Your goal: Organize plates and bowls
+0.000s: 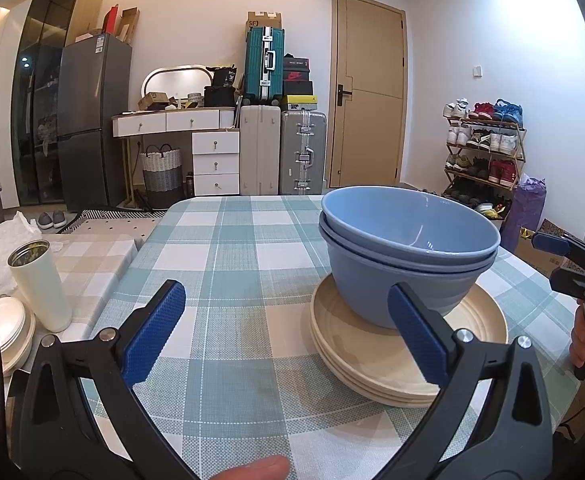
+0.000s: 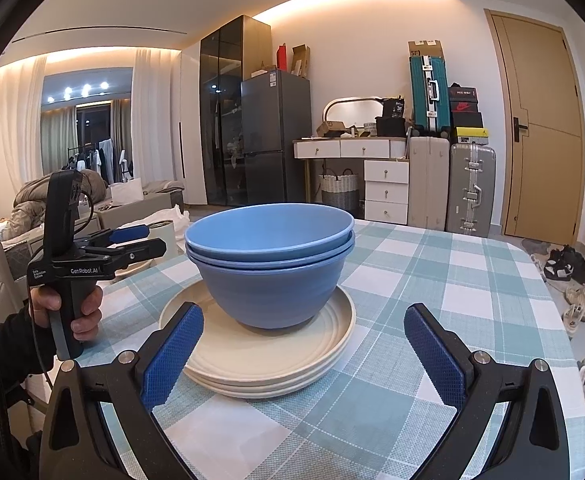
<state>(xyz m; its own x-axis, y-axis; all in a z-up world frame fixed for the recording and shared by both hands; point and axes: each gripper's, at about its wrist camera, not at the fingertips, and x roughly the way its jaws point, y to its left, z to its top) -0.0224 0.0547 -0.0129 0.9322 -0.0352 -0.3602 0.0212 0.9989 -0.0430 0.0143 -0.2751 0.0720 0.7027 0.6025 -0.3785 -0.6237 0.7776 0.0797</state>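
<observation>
The left gripper (image 1: 286, 332) fills the foreground of its own view, blue pads spread wide and holding nothing, low over the checked cloth (image 1: 228, 248). The right gripper (image 2: 302, 354) is likewise spread and empty.

The bowls (image 2: 270, 264), three blue ones nested by the look of their rims, stand upright on the plates (image 2: 260, 356), a cream stack of about three, near the middle of the table. The whole pile looks already gathered, so the task seems close to done, unless the pile is to be carried elsewhere.

What the next move turns on: from the right gripper the pile lies straight ahead and slightly left, with its left pad overlapping the plate rim in that view. From the left gripper the pile lies ahead and to the right, its right pad in front of the bowls (image 1: 408, 256) and plates (image 1: 408, 364). The right gripper seems the nearer and the squarer to it. The pile is round with a vertical axis, so no side is favoured; a grip would take the rim

Off the table to the left stand a flask (image 1: 38, 284) and small white dishes (image 1: 0, 332)
</observation>
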